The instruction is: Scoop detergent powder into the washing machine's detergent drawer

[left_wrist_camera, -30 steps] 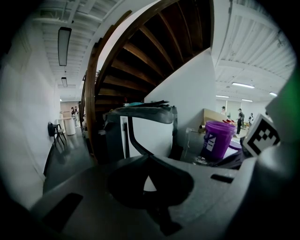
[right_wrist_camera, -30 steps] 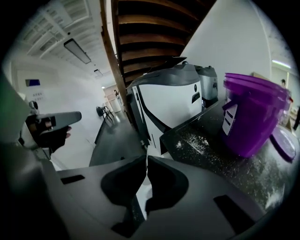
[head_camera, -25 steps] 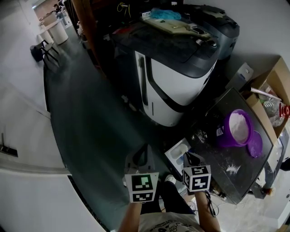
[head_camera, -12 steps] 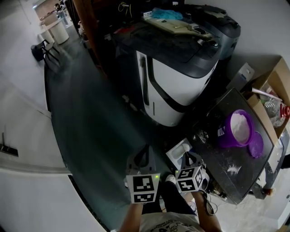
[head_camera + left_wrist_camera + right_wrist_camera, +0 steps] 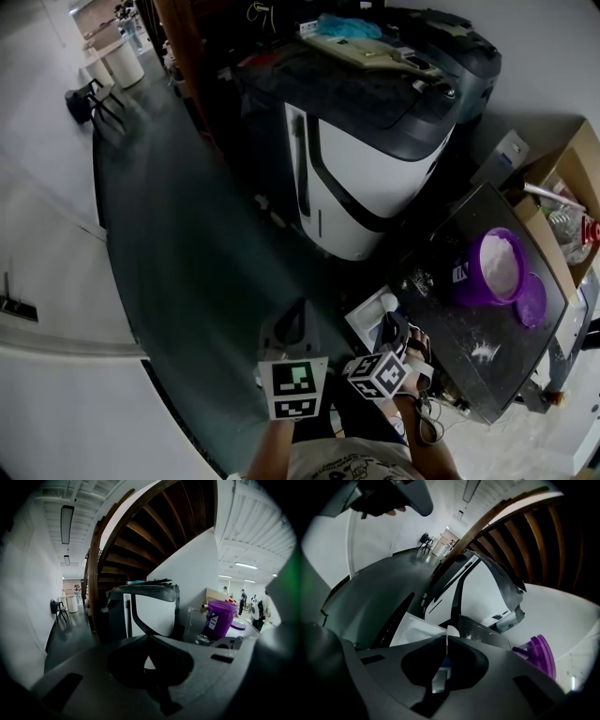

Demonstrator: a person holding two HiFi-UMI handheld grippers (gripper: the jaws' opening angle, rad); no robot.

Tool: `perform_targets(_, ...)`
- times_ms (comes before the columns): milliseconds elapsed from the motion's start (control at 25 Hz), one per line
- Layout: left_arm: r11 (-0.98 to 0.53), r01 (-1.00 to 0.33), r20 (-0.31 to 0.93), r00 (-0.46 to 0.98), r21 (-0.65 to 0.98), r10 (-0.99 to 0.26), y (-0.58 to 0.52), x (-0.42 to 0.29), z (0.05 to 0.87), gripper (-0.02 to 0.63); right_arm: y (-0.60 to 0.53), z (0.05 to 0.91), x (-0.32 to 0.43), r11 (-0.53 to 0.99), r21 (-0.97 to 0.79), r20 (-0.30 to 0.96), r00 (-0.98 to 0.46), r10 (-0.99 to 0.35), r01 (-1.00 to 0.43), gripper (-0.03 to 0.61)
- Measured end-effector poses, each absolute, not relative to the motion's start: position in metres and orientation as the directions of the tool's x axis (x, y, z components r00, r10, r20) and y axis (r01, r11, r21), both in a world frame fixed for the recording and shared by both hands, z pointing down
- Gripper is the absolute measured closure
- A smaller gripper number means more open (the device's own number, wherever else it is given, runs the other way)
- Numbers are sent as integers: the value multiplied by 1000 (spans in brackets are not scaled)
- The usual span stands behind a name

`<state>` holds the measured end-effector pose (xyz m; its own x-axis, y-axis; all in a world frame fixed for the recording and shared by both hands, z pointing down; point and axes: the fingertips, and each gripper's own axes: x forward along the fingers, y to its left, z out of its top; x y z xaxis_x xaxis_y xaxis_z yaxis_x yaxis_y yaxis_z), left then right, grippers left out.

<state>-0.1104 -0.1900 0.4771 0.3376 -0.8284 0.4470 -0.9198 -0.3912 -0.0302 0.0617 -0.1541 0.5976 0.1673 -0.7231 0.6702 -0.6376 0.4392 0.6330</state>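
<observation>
The drawer (image 5: 367,317) stands pulled out from the near left edge of the dark bench (image 5: 441,323), a white tray with a rounded hollow; in the right gripper view (image 5: 417,627) I cannot tell whether any powder lies in it. My right tongs (image 5: 394,326) hang right over it, rolled to one side, and they are pressed together (image 5: 446,639) on a thin flat piece (image 5: 439,674), pale at the tip and silvery lower down, though I cannot say what it is. Further back on the bench stands the purple bucket (image 5: 497,265), open and well filled with white powder, and its purple lid (image 5: 529,298) lies flat just beside it on the right. A small patch of spilled powder (image 5: 482,351) lies on the bench nearer me, apart from the bucket. My left tongs (image 5: 300,307) hang over the dark floor (image 5: 187,244) to the left of the drawer, closed tip to tip with nothing between them (image 5: 149,638). Beyond the drawer stands a big white and black machine (image 5: 375,169), and the floor runs open to its left. A cardboard box (image 5: 562,178) hems the bench's far right edge.
</observation>
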Motion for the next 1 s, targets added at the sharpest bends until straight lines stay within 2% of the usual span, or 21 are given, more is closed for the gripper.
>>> perform_targets(200,-386,-922,450,332,-31,-829,-192,-114,478,612,-154,597,58,467,709,638,196,-745,-528,557)
perform_targets(440,-380,-924,449,326,-33,-832,-194,-117,477,612,-155,596,57,476,738,624,215,-752,-478,557)
perform_targets(800,-377,-926,442,325,-32,-836,-196,-118,475,612,-154,599,54,482,721,637,204,-743,-498,557)
perform_targets(1000,-376,-926,441,325,-31,-837,-195,-119,475,612,-153,599,55,450,653,663,173,-728,-609,557)
